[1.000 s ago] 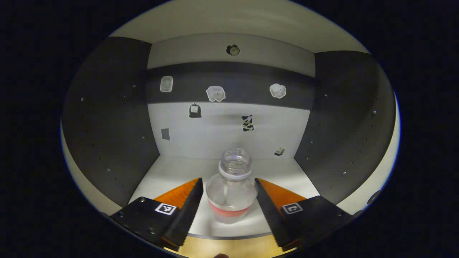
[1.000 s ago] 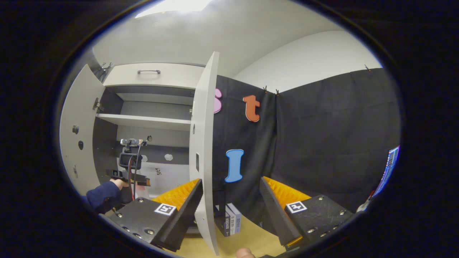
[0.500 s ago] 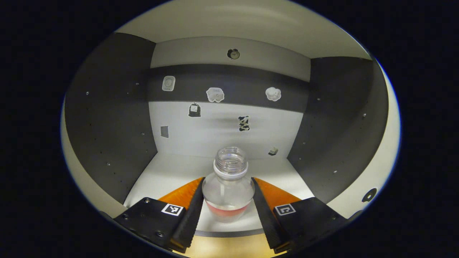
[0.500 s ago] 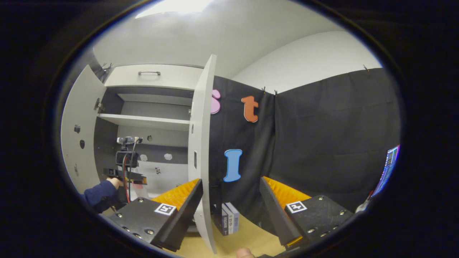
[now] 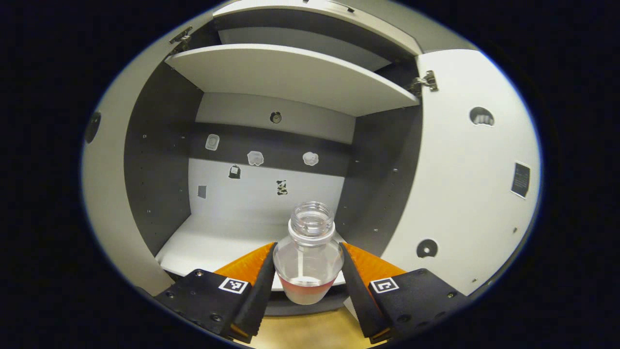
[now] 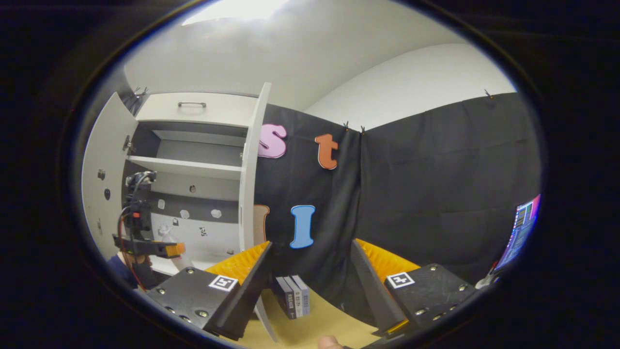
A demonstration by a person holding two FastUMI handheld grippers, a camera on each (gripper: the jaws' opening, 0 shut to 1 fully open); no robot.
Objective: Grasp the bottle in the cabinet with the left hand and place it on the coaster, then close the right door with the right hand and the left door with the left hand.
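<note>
Left hand-held gripper [image 5: 308,286] clamped on the uncapped bottle [image 5: 307,257], held before the open cabinet's [image 5: 160,160] lower shelf [image 5: 213,242], right hand-held gripper [image 6: 310,281] wide and empty, its view adding the right door [image 6: 249,174] edge-on, books [image 6: 293,303] on the counter [image 6: 319,320]

Bottle out front of the cabinet

Bottle [image 5: 308,259] sits between left tongs [image 5: 307,281], before the cabinet [image 5: 290,77] shelf; right door [image 5: 465,184] at 3 o'clock.

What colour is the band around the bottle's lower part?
Red or pinkish, on the clear bottle; the left gripper view shows it best.
</note>
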